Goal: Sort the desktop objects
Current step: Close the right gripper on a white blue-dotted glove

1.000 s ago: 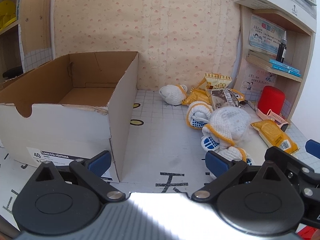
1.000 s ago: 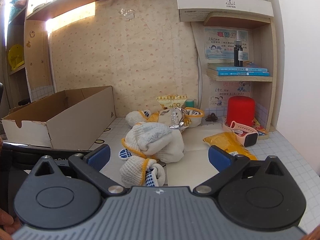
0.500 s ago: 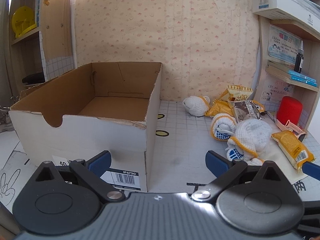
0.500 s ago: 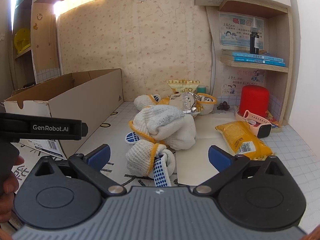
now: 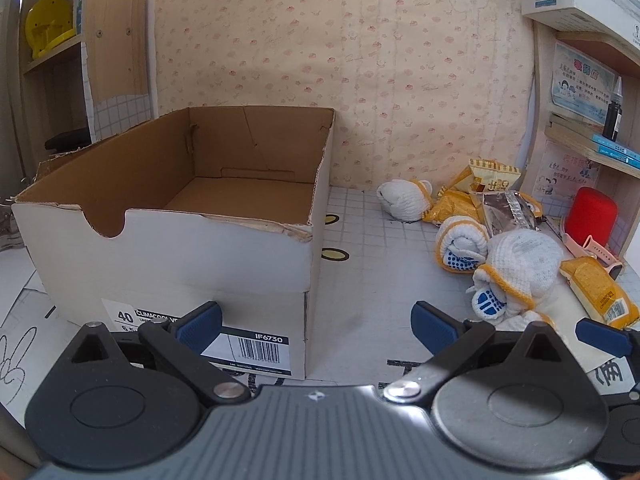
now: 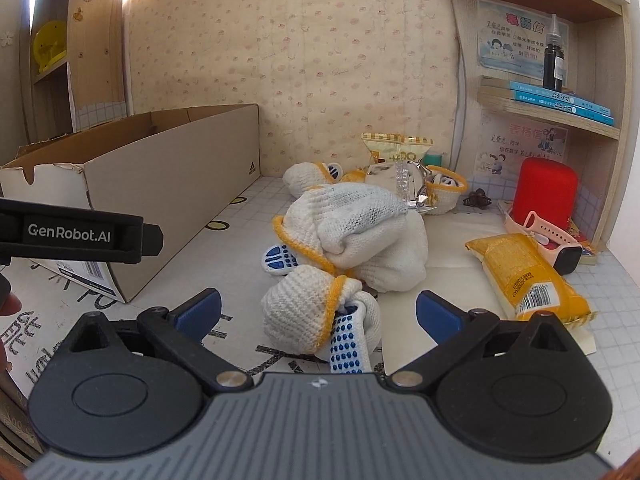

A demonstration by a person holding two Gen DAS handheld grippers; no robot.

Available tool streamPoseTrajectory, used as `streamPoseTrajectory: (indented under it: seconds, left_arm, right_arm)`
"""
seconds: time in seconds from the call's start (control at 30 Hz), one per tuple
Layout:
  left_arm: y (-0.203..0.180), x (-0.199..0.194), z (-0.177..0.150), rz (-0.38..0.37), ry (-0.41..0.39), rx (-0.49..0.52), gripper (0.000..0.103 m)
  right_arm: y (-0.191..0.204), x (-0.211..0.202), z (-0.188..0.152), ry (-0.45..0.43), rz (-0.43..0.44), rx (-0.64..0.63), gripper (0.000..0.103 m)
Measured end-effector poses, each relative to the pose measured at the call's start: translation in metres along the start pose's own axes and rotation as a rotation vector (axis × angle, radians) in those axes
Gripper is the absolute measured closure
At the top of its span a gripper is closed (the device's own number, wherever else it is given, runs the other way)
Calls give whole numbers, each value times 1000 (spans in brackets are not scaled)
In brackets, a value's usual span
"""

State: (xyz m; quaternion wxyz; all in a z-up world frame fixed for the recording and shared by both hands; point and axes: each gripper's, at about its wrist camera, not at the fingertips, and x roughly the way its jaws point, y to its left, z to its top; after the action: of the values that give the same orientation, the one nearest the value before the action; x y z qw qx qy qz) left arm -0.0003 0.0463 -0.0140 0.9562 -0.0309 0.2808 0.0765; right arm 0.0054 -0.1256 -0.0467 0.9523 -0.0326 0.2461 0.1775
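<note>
An open, empty cardboard shoe box (image 5: 192, 240) stands on the left of the desk; it also shows in the right wrist view (image 6: 160, 184). Rolled white work gloves with yellow cuffs (image 6: 352, 232) lie in a pile mid-desk, and they show in the left wrist view (image 5: 516, 264). One rolled glove (image 6: 316, 312) lies just ahead of my right gripper (image 6: 318, 314), between its open fingers. A yellow snack packet (image 6: 524, 276) lies to the right. My left gripper (image 5: 316, 324) is open and empty in front of the box corner.
A red canister (image 6: 546, 192) and a pink smartwatch (image 6: 540, 232) sit at the right by the shelf unit (image 6: 560, 112). More yellow snack bags and a foil packet (image 6: 400, 172) lie near the back wall. The left gripper's body (image 6: 80, 236) crosses the right view's left edge.
The left gripper has drawn back and turned left, so the box is now central. The right gripper has moved forward and lower toward the nearest rolled glove.
</note>
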Motion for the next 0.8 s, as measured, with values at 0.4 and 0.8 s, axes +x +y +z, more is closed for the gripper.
streamPoseTrajectory:
  seconds: [0.4, 0.8]
  left_arm:
    - [-5, -2, 2, -1, -12, 2, 0]
    - [-54, -19, 3, -146, -21, 61, 0]
  right_arm:
    - [11, 20, -1, 66, -11, -72, 29]
    - [-20, -15, -6, 59, -19, -13, 46]
